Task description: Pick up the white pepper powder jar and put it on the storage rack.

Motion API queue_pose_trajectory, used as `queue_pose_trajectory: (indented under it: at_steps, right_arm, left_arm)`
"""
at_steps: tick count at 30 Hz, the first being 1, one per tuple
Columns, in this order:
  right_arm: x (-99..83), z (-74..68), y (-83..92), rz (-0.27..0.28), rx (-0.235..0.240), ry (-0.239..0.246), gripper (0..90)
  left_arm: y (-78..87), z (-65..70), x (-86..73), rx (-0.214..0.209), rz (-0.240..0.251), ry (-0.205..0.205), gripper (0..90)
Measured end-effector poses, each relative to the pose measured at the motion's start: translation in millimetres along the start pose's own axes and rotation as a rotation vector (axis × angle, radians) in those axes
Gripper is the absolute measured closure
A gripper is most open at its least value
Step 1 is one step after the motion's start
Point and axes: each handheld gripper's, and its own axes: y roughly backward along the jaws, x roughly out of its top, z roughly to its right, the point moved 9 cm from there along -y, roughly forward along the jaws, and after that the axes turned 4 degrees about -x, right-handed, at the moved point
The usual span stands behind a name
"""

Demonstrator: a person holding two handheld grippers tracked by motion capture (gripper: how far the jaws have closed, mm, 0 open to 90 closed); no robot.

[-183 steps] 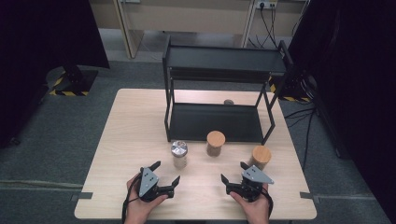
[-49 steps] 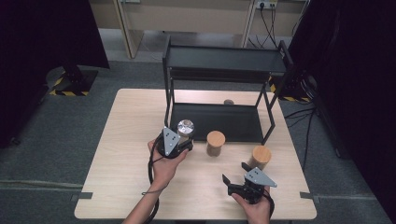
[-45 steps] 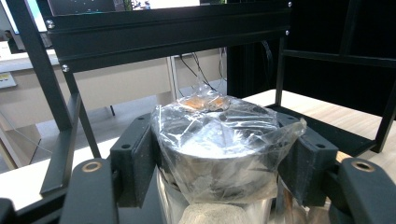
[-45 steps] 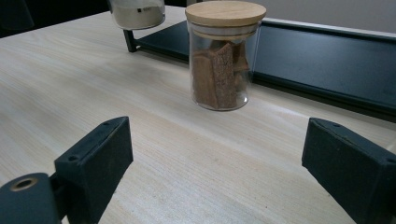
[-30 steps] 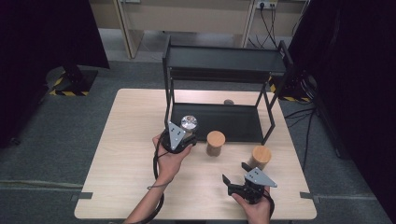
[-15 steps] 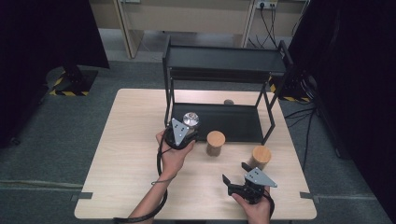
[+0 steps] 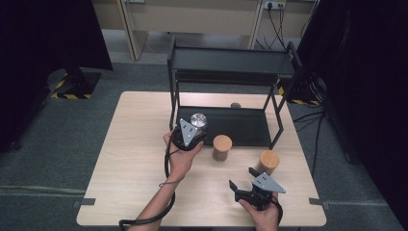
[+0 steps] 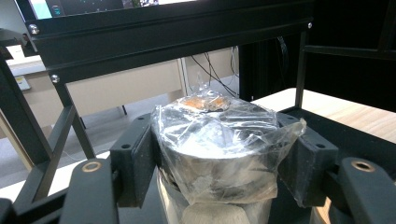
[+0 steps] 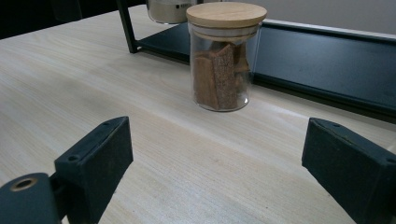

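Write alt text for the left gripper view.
The left gripper is clamped on a jar capped with crinkled plastic wrap, held in front of a black metal rack on a wooden table.

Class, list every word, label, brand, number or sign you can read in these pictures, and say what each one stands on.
Metal jar behind the wooden-lidded glass jar, right gripper view: a small dark line of print near its lower edge, too small to read.
Plastic-wrapped jar in the left claw: no readable print.
Black rack and table: no text.
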Motion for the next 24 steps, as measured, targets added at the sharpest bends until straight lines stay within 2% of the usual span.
queue_pose_trajectory:
  at_steps: [24]
  right_arm:
    - [0.2, -0.1, 0.4, 0.004, 0.0, -0.001, 9.1]
  left_arm:
    - [-19.7, -3.8, -6.9, 0.018, -0.021, 0.014, 34.9]
